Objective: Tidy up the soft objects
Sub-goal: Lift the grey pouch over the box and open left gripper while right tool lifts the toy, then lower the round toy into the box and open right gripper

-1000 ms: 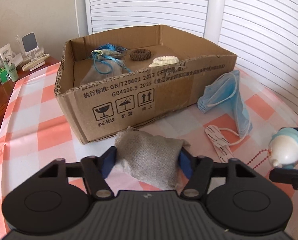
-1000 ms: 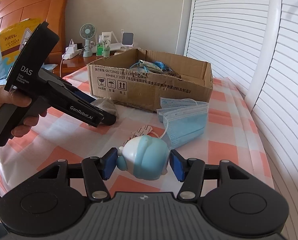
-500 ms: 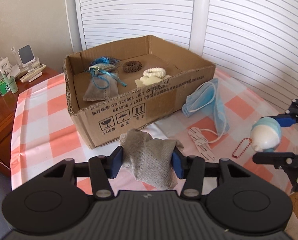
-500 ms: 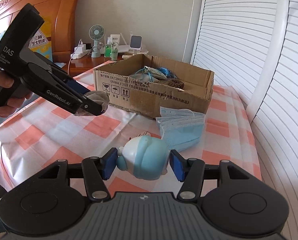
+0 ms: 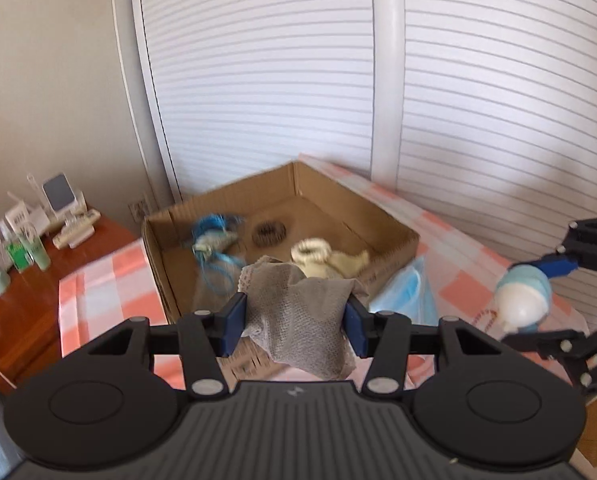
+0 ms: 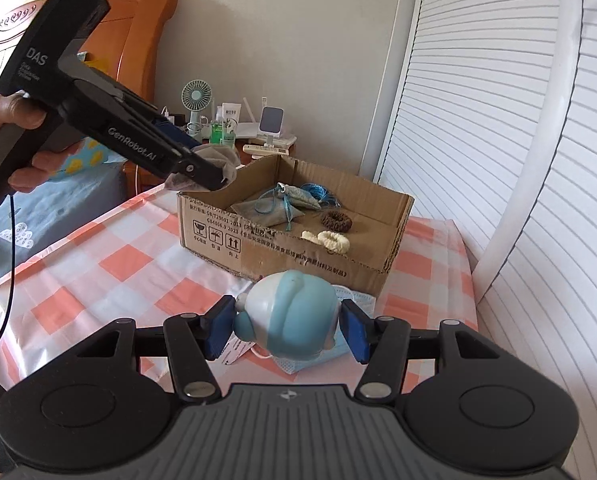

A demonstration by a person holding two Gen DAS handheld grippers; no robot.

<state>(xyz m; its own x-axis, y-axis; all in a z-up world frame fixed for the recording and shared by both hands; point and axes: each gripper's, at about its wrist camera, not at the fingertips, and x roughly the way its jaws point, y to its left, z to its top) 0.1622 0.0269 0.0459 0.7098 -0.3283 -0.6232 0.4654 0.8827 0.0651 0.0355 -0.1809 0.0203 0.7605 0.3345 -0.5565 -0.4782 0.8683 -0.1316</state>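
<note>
The left gripper (image 5: 294,322) has its blue pads pressed into a crumpled grey mesh fabric pouch (image 5: 298,320), jaws partly closed on it after tightening a little just now, and holds it in the air above the near wall of the open brown cardboard box (image 6: 234,240). The right gripper (image 6: 284,330) grips a rounded blue-and-white soft toy (image 6: 288,314) between its pads, about half open, clear of the orange-and-white checked tablecloth (image 6: 110,264). A light blue face mask (image 6: 318,356) lies below it, just beside the box. Inside the box rest a grey drawstring sachet with blue cord (image 6: 274,210), a brown scrunchie (image 6: 336,221) and a cream scrunchie (image 6: 334,240).
</note>
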